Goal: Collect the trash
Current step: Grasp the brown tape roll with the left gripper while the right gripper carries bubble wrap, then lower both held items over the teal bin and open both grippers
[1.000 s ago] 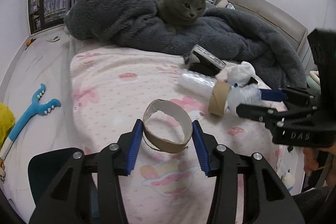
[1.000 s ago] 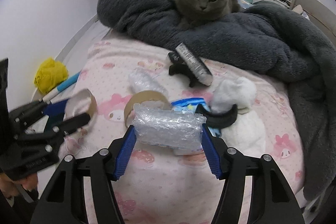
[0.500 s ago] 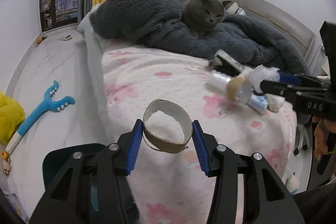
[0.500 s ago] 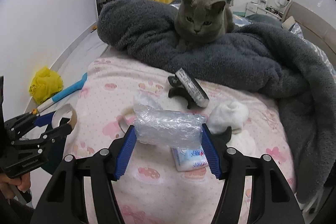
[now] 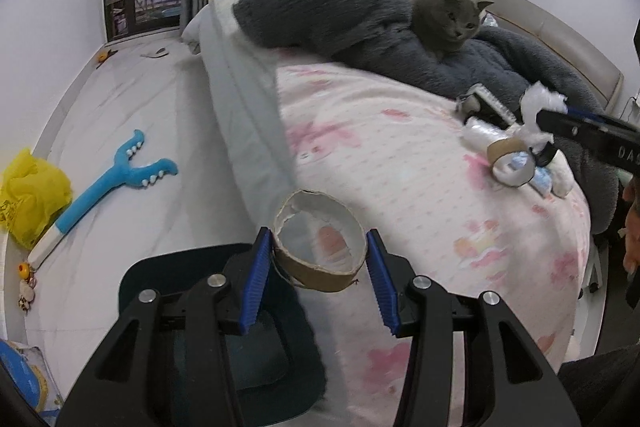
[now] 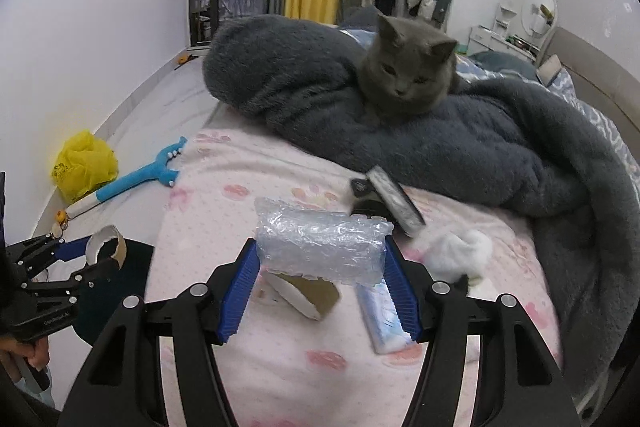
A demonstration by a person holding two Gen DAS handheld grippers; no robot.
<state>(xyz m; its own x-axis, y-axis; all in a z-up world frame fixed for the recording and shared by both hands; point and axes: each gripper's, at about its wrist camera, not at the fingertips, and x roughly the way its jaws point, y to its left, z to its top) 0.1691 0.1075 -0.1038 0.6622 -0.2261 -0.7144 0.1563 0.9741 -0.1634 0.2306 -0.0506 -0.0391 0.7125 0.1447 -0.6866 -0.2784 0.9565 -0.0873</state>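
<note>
My left gripper (image 5: 318, 259) is shut on a brown cardboard tape ring (image 5: 320, 267) and holds it off the bed's edge, above a dark bin (image 5: 208, 327) on the floor. It also shows in the right wrist view (image 6: 86, 263). My right gripper (image 6: 322, 285) is shut on a clear bubble-wrap wad (image 6: 320, 247), raised over the pink bed sheet (image 6: 280, 367). On the sheet lie another cardboard ring (image 6: 308, 297), a blue-white packet (image 6: 384, 323) and a white tissue wad (image 6: 460, 253).
A grey cat (image 6: 404, 75) lies on a dark fleece blanket (image 6: 500, 155). A black brush (image 6: 394, 201) rests on the sheet. On the floor lie a blue toy (image 5: 108, 179) and a yellow bag (image 5: 28, 199).
My left gripper has carried the cardboard ring back and left, off the bed and over the bin. My right gripper has lifted the bubble wrap higher and drawn it back.
</note>
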